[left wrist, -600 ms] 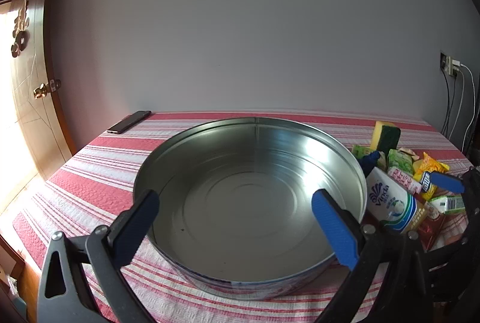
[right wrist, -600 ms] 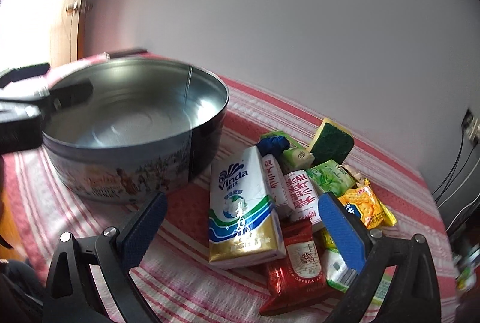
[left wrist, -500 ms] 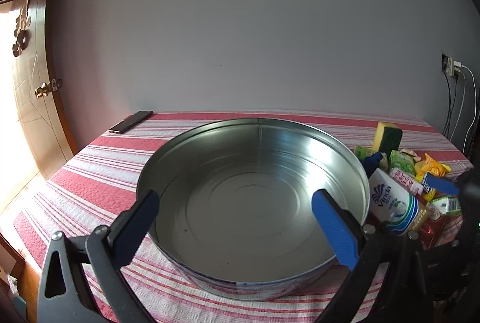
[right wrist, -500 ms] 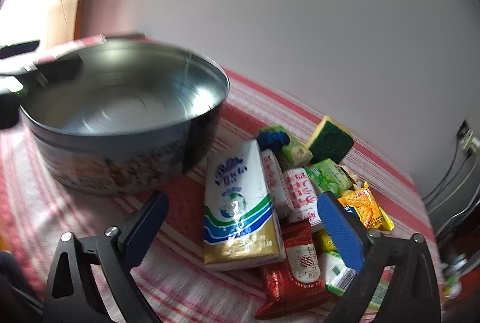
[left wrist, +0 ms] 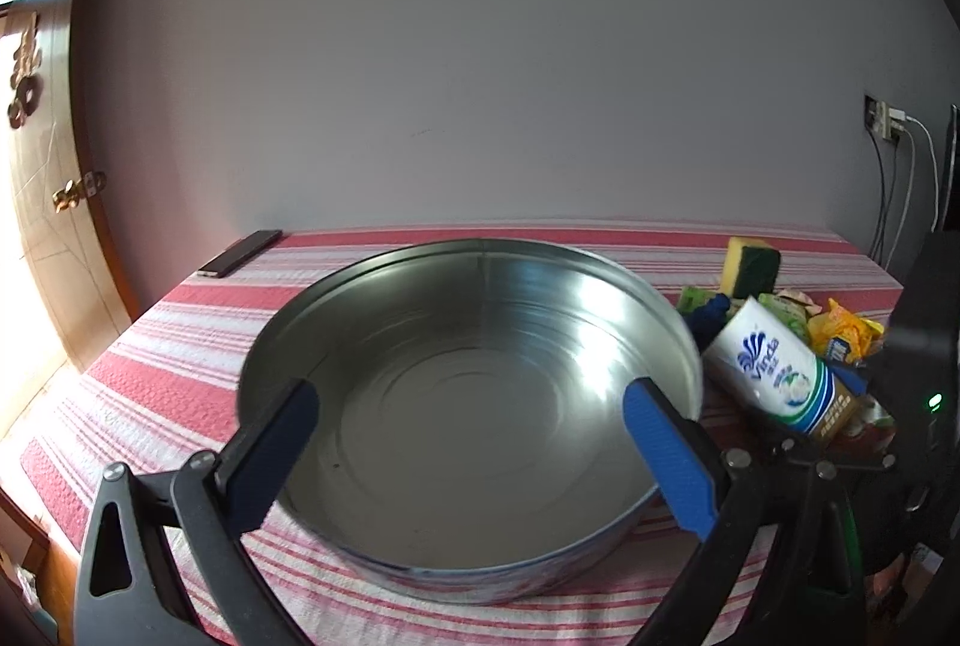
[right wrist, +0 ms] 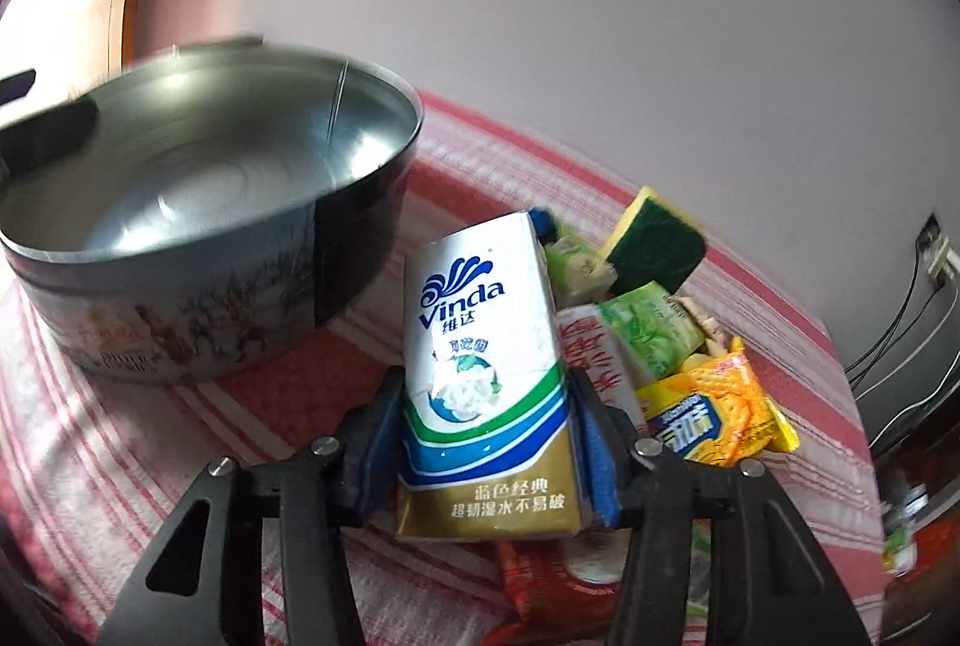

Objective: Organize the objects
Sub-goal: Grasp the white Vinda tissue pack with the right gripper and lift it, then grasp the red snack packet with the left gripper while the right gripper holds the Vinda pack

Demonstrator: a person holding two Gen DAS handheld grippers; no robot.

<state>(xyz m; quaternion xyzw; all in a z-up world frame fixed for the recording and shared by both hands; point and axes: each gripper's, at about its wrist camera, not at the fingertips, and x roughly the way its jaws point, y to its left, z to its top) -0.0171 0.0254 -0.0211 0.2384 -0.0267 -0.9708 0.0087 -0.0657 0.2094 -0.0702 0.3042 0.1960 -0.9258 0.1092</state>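
My right gripper [right wrist: 485, 388] is shut on a white, blue and gold Vinda tissue pack [right wrist: 480, 346], with the blue pads pressing its two long sides near the lower end. The pack's far end tips up over the pile of snack packets. The left wrist view shows the same pack [left wrist: 774, 376] tilted just right of the basin. My left gripper [left wrist: 471, 394] stands wide open over the near rim of a round metal basin [left wrist: 480, 245], and nothing is between its fingers. Nothing lies inside the basin [right wrist: 180, 322].
A yellow-green sponge [right wrist: 657, 244], a green packet [right wrist: 651, 334], a yellow cracker packet [right wrist: 720, 418] and a red packet [right wrist: 540, 586] crowd the table's right side. A phone [left wrist: 240, 253] lies at the far left corner. A door [left wrist: 42, 226] stands left, with cables [left wrist: 900, 202] on the right wall.
My right gripper has moved forward over the tissue pack and shut on it; the pack's far end now tips up. The left gripper stays open over the basin.
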